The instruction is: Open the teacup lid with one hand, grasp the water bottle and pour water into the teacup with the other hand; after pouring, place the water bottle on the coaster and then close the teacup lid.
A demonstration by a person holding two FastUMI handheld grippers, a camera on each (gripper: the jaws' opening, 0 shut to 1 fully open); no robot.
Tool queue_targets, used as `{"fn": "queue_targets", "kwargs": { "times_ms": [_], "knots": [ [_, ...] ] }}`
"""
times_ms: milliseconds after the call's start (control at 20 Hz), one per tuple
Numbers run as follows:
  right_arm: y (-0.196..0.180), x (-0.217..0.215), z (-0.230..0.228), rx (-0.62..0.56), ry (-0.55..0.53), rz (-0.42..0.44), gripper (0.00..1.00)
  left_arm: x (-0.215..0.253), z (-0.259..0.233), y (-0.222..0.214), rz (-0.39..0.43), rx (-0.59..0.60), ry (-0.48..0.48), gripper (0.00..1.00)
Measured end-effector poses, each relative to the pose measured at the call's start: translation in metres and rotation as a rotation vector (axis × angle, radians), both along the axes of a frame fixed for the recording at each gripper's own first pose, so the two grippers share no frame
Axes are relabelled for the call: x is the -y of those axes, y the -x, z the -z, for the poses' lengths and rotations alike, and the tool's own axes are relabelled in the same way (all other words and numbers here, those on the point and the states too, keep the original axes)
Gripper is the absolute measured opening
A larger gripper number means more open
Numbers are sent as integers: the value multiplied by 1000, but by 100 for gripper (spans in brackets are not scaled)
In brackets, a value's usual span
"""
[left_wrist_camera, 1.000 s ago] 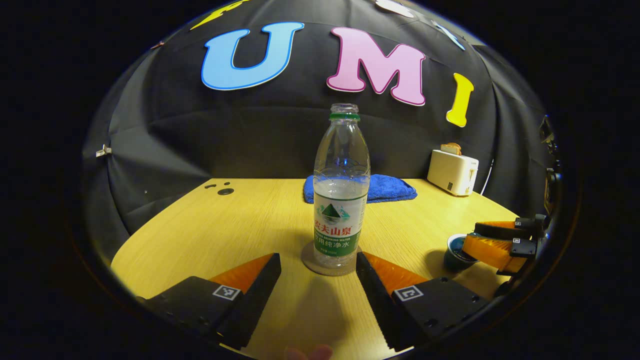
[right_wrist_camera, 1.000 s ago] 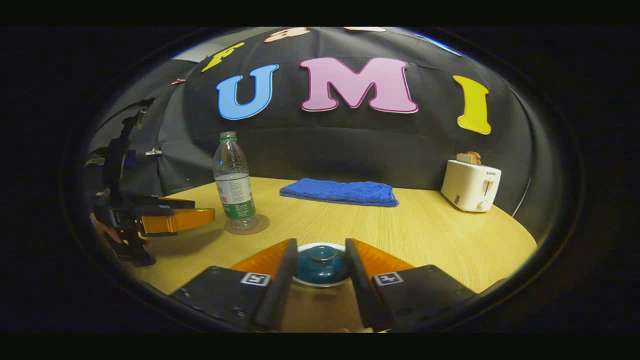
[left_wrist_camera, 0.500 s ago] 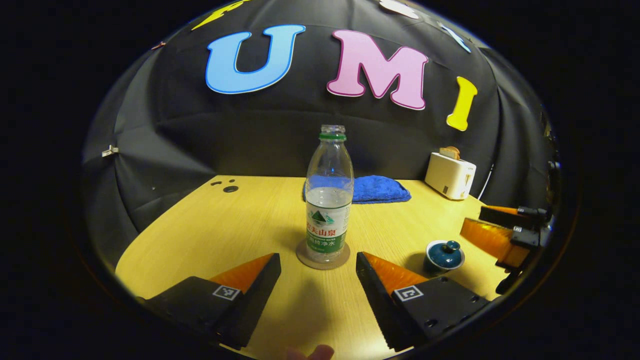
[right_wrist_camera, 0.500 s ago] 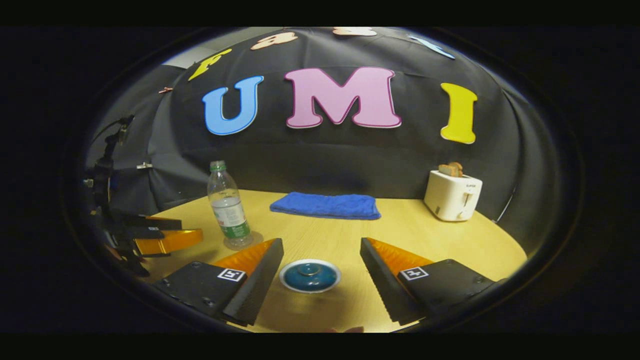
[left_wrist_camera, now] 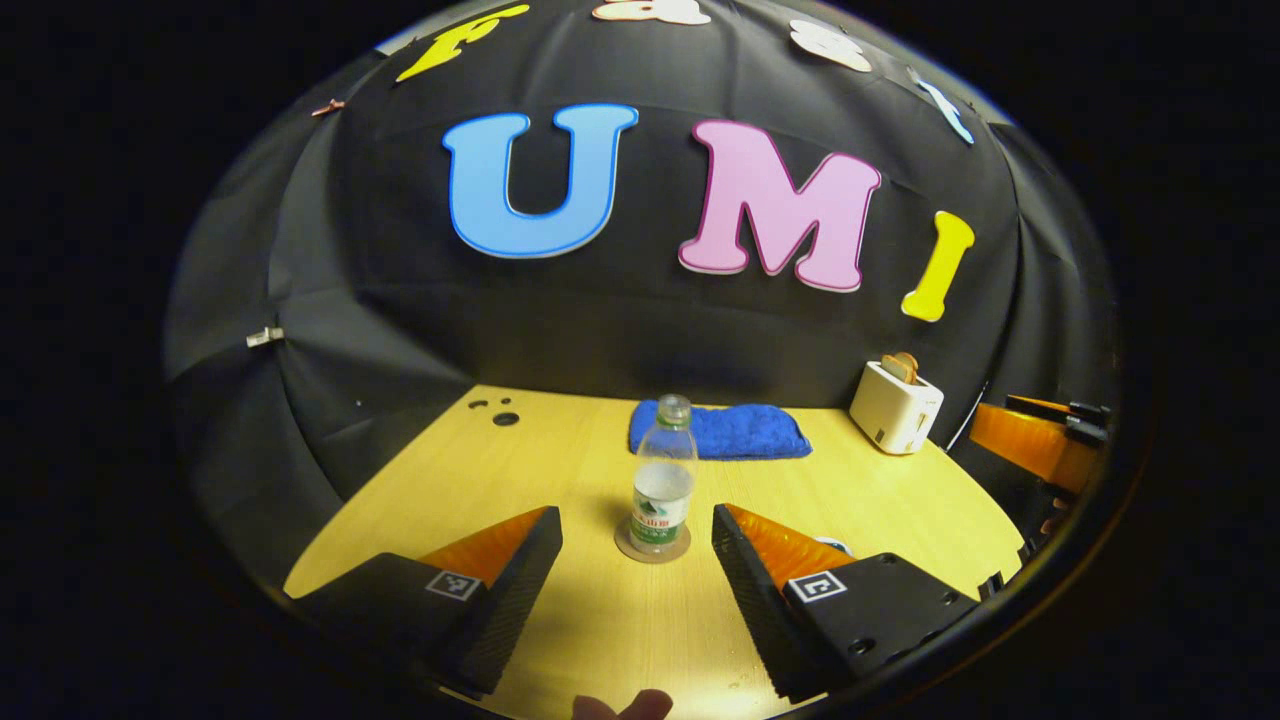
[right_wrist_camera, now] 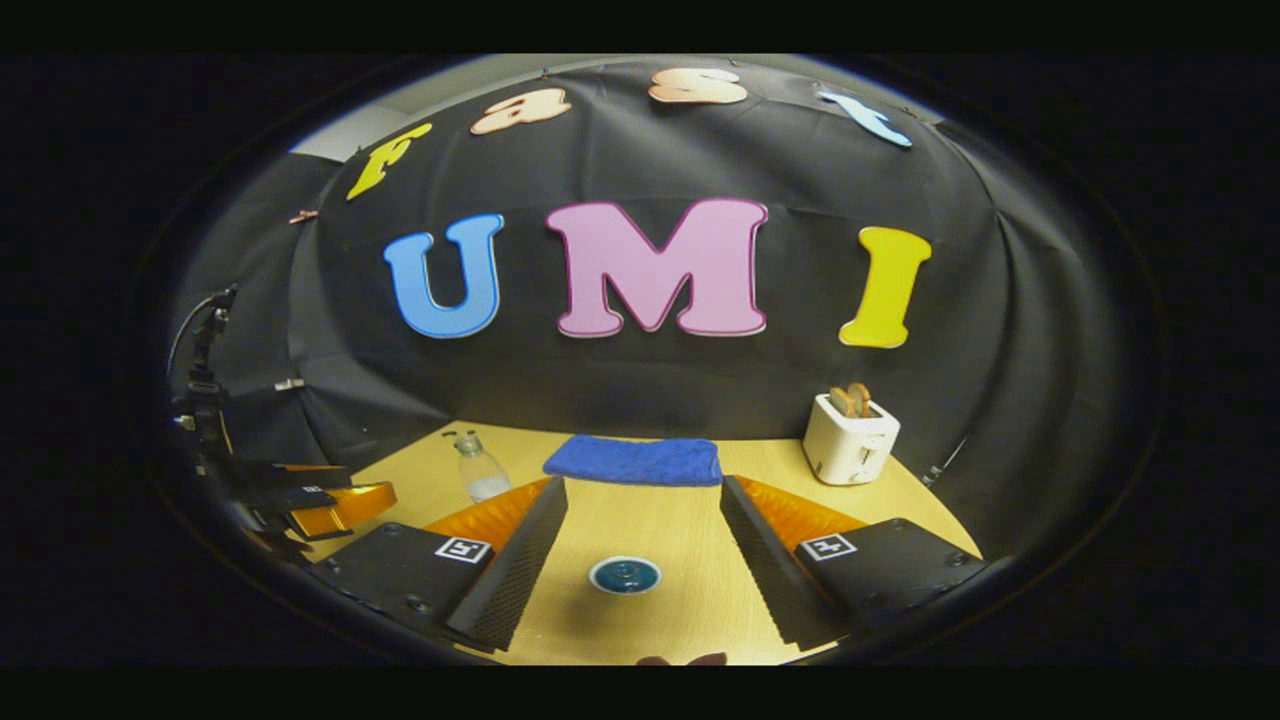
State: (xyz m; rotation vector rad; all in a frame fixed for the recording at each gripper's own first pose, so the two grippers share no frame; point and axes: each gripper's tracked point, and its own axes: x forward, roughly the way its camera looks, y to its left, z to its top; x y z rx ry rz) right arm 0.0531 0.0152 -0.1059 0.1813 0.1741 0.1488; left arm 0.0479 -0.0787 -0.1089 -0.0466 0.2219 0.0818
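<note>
Bottle [left_wrist_camera: 662, 487] upright on coaster [left_wrist_camera: 652, 549], mid-table, capless, part full. Left gripper view: left gripper [left_wrist_camera: 637, 545] fingers spread, empty, short of bottle. Cloth [left_wrist_camera: 720, 431] and toaster [left_wrist_camera: 895, 406] at table [left_wrist_camera: 480, 480] far edge.

Right gripper view: right gripper [right_wrist_camera: 643, 535] fingers spread, empty, above lidded teacup [right_wrist_camera: 624, 575] at near edge. Bottle toward far left corner.

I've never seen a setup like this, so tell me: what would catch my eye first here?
Probably the water bottle, standing upright on its round coaster mid-table, straight ahead of the left gripper with its jaws wide open. Next, the lidded blue teacup between the right gripper's open jaws, then the white toaster far right.
</note>
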Motion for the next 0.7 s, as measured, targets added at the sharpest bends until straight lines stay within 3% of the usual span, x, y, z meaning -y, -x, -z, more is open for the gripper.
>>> {"fn": "queue_targets", "kwargs": {
  "times_ms": [250,700],
  "knots": [
    [22,1,-35,14,-21,19,96,-7,-40,22,23,39,-47,95],
    [52,-2,-57,53,9,59,96,1,-44,44,110,51,-58,95]
  ]
}}
